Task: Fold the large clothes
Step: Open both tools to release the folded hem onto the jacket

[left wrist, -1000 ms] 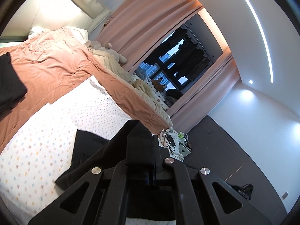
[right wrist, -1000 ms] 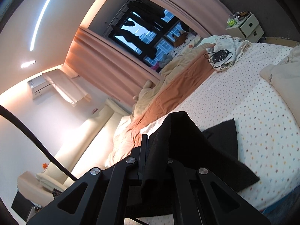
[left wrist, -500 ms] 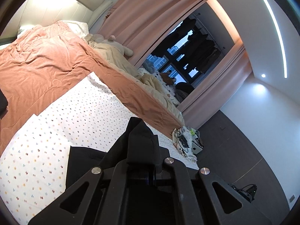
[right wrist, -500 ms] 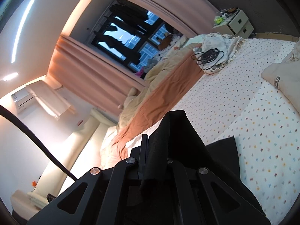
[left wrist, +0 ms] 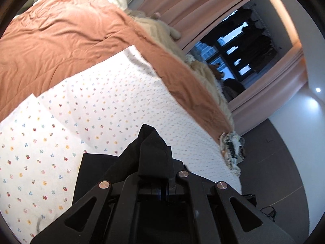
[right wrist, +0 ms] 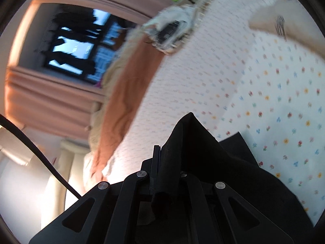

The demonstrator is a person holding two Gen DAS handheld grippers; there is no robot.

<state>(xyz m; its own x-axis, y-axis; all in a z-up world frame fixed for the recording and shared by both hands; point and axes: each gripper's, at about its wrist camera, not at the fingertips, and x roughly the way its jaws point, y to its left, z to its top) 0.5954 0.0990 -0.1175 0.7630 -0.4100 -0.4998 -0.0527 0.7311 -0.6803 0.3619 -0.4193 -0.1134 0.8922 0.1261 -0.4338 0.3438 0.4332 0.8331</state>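
Note:
A black garment (left wrist: pixel 95 174) lies partly on the flower-print bed sheet (left wrist: pixel 61 142). My left gripper (left wrist: pixel 155 152) is shut on a bunched edge of it, which peaks up over the fingertips. In the right wrist view my right gripper (right wrist: pixel 172 148) is shut on another edge of the same black garment (right wrist: pixel 233 162), whose cloth drapes down to the right onto the sheet (right wrist: pixel 274 101). Both fingertips are hidden under the cloth.
A rust-orange blanket (left wrist: pixel 61 40) covers the far side of the bed, with cream bedding (left wrist: pixel 162 32) beyond it. A white bundle with black cables (right wrist: pixel 172 28) lies at the bed's corner. A beige cloth (right wrist: pixel 274 20) lies at right. Curtains and a dark window stand behind.
Both grippers have tipped down and moved closer to the bed with the garment held. The sheet now fills more of each view; the right wrist view is motion-blurred.

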